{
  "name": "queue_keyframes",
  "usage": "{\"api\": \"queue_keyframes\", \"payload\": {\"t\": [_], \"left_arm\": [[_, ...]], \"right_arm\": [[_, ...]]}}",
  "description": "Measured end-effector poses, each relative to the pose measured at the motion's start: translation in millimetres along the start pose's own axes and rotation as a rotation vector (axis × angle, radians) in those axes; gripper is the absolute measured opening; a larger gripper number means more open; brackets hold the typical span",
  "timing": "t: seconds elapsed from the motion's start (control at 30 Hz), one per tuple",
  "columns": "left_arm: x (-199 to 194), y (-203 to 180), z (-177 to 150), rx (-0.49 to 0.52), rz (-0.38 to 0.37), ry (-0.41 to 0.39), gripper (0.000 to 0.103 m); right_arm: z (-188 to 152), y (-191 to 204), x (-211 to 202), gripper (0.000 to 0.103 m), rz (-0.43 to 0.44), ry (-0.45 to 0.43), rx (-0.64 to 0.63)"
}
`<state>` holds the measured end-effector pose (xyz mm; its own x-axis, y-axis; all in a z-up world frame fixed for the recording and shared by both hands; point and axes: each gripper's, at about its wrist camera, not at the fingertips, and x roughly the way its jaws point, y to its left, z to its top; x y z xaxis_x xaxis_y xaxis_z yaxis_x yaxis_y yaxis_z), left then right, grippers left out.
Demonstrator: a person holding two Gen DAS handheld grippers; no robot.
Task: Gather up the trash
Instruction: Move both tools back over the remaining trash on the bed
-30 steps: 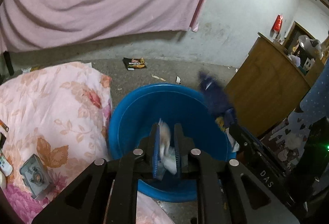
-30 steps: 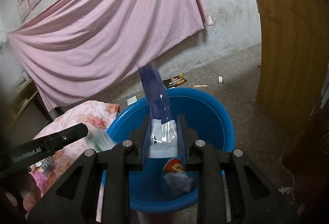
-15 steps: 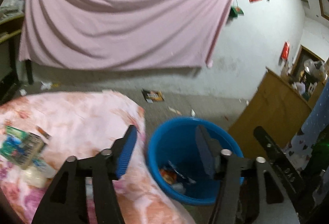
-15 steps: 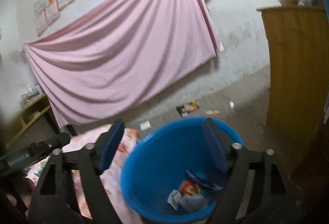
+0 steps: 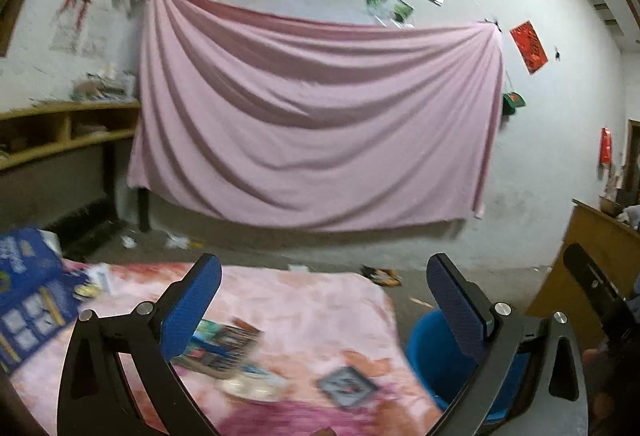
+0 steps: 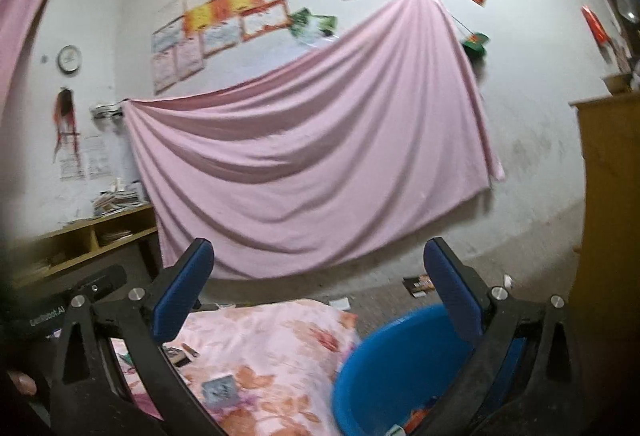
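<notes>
My left gripper (image 5: 324, 300) is open and empty, raised above the pink floral blanket (image 5: 304, 308). Wrappers lie on the blanket below it: a colourful packet (image 5: 218, 348), a grey square packet (image 5: 347, 386) and a pale flat one (image 5: 256, 388). The blue tub (image 5: 434, 360) stands at the blanket's right edge. My right gripper (image 6: 320, 284) is open and empty, above the blue tub (image 6: 396, 360), which holds bits of trash (image 6: 416, 416). A grey packet (image 6: 219, 390) lies on the blanket (image 6: 272, 340) in the right wrist view.
A blue box (image 5: 28, 292) sits at the blanket's left. A pink sheet (image 5: 312, 124) hangs on the back wall. A wooden cabinet (image 6: 612, 216) stands right of the tub. Wooden shelves (image 5: 60, 132) stand at the left. Litter (image 5: 382, 274) lies on the floor.
Both grippers let go of their wrappers over the tub, opened wide, then rose and swung left towards the blanket. The dropped trash now lies in the tub.
</notes>
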<state>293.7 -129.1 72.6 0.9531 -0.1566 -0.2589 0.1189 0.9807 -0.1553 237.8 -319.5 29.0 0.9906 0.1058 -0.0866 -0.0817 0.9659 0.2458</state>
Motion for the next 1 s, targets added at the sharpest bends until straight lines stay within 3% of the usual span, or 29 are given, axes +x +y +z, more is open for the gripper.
{"api": "queue_keyframes", "payload": {"t": [0.27,0.6,0.77,1.0], "left_arm": [[-30.9,55.0,-6.8,0.004,0.107,-0.072,0.101],[-56.3,99.6,-24.4,0.014,0.179,-0.103,0.101],[-53.6,107.3,-32.9,0.023,0.166,-0.057,0.101],[-33.5,109.1,-44.3,0.033,0.102,0.095,0.101]], "right_arm": [[-6.3,43.0,5.3,0.103,0.088,-0.002,-0.094],[-30.0,83.2,19.4,0.103,0.145,0.106,-0.232],[-44.9,92.1,33.4,0.103,0.141,0.230,-0.294],[-70.1,90.2,59.8,0.103,0.155,0.454,-0.324]]}}
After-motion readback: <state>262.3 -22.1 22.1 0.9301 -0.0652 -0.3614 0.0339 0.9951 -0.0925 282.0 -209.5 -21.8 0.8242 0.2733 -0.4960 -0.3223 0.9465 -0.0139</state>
